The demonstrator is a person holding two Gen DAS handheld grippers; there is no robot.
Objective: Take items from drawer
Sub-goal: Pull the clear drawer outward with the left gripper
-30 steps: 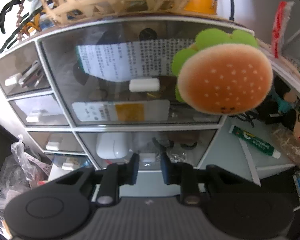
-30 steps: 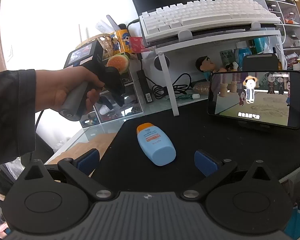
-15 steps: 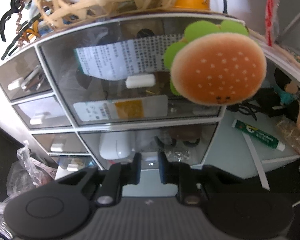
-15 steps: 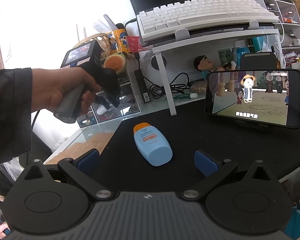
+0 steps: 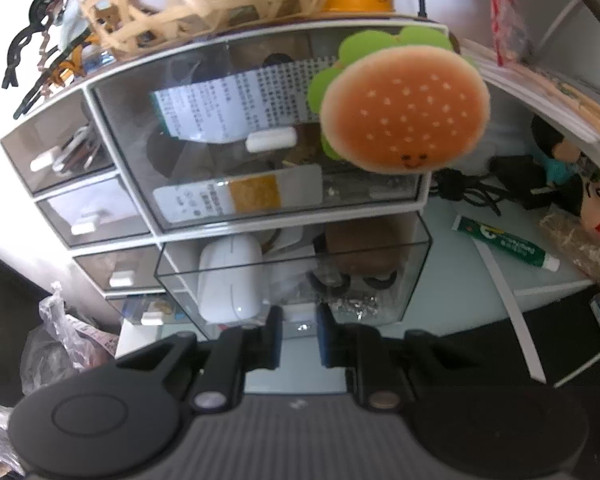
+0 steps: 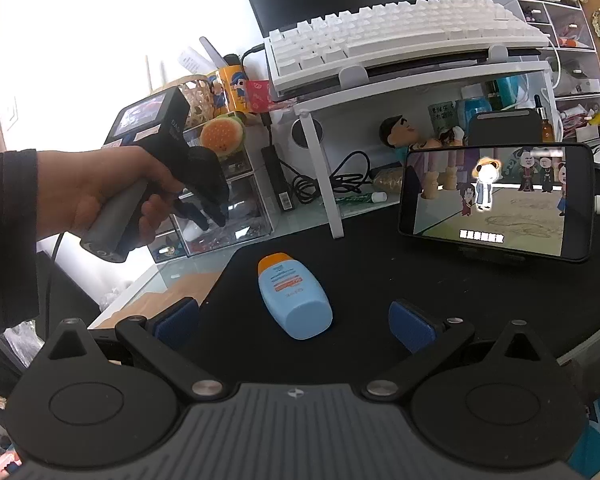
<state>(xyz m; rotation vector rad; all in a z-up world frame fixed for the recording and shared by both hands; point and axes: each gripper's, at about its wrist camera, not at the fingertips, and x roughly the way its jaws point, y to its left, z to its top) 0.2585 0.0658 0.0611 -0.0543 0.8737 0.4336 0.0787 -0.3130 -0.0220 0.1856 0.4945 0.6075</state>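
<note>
The clear drawer (image 5: pixel 296 276), bottom one in the wide column of the desktop organizer (image 5: pixel 140 208), is seen pulled partway out, and its small white handle (image 5: pixel 300 326) is pinched between the blue pads of the left gripper (image 5: pixel 298 334), so that one's clamped down narrow on the handle. Inside the drawer a white earbud case (image 5: pixel 230 280) is sat on the left, with a brown pouch-looking thing (image 5: pixel 360 248) to the right and some small metal bits (image 5: pixel 352 304) scattered near the front. The drawer above (image 5: pixel 260 160) is shut and stuffed with a printed paper slip (image 5: pixel 236 108) and a labelled packet, with a plush hamburger (image 5: pixel 404 116) hanging in front of it. A woven basket (image 5: pixel 196 4) is parked on top of the organizer. Over on the right wrist view, the right gripper (image 6: pixel 294 322) is spread wide with nothing held, hovering above a blue sunscreen bottle (image 6: pixel 294 300) lying on the black desk mat (image 6: pixel 420 272). A phone (image 6: pixel 496 200) is propped up further right.
</note>
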